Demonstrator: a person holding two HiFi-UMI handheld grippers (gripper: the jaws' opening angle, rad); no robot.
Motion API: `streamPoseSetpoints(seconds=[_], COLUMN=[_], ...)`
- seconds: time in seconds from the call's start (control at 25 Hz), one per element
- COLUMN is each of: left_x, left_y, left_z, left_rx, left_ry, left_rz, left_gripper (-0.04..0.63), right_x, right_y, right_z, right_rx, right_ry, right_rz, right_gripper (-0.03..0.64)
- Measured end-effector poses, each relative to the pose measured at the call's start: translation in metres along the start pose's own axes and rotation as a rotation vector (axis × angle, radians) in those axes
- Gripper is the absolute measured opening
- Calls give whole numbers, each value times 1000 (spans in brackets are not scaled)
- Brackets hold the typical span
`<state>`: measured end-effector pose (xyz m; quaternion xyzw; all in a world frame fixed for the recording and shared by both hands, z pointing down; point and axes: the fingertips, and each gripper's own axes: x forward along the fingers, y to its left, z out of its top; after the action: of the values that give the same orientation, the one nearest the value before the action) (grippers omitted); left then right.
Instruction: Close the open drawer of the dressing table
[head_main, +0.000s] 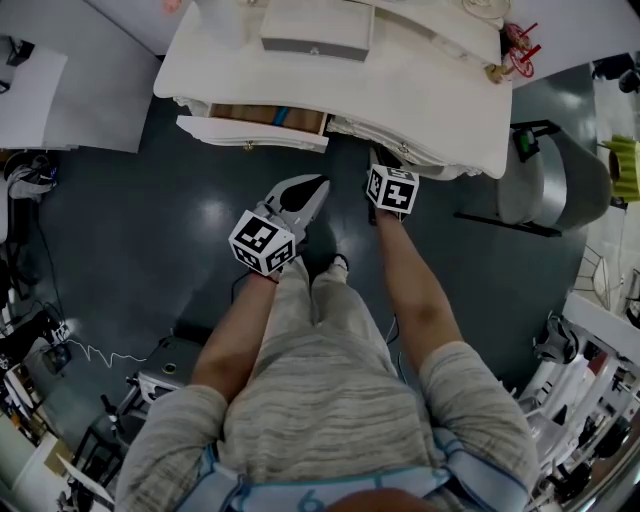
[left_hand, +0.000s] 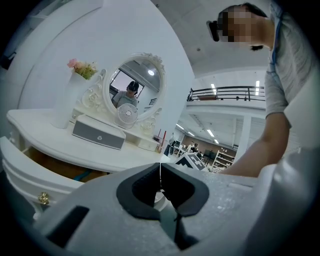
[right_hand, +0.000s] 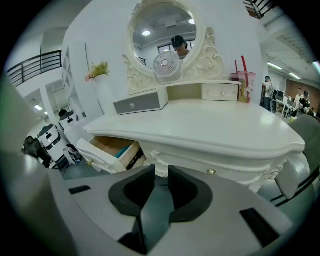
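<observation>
In the head view, the drawer (head_main: 252, 128) stands pulled out at the left front of the white dressing table's counter (head_main: 420, 95). The left gripper (head_main: 318, 186) hangs just below the drawer front, apart from it. The right gripper (head_main: 385, 163) reaches under the counter's front edge, to the right of the drawer.

In the left gripper view, that gripper's fingers (left_hand: 150, 180) meet at their tips with nothing between them. The open drawer shows at the lower left, with its brass knob (left_hand: 44, 198).

In the right gripper view, that gripper's fingers (right_hand: 182, 187) stand slightly apart and empty. The drawer lies ahead to the left, its wooden inside showing.
</observation>
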<state>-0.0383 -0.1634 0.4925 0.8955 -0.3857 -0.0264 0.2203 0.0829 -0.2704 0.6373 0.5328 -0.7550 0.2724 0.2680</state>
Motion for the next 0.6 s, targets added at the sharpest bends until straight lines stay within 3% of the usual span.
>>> streamPoseSetpoints(seconds=[0.6], left_x=[-63], left_y=[30], left_z=[14], left_rx=[-4], left_ry=[-40], left_rz=[119], left_gripper=[15], right_x=[9], right_y=[120], right_z=[-8], right_rx=[-99], right_ry=[42], right_rz=[163], right_gripper=[78])
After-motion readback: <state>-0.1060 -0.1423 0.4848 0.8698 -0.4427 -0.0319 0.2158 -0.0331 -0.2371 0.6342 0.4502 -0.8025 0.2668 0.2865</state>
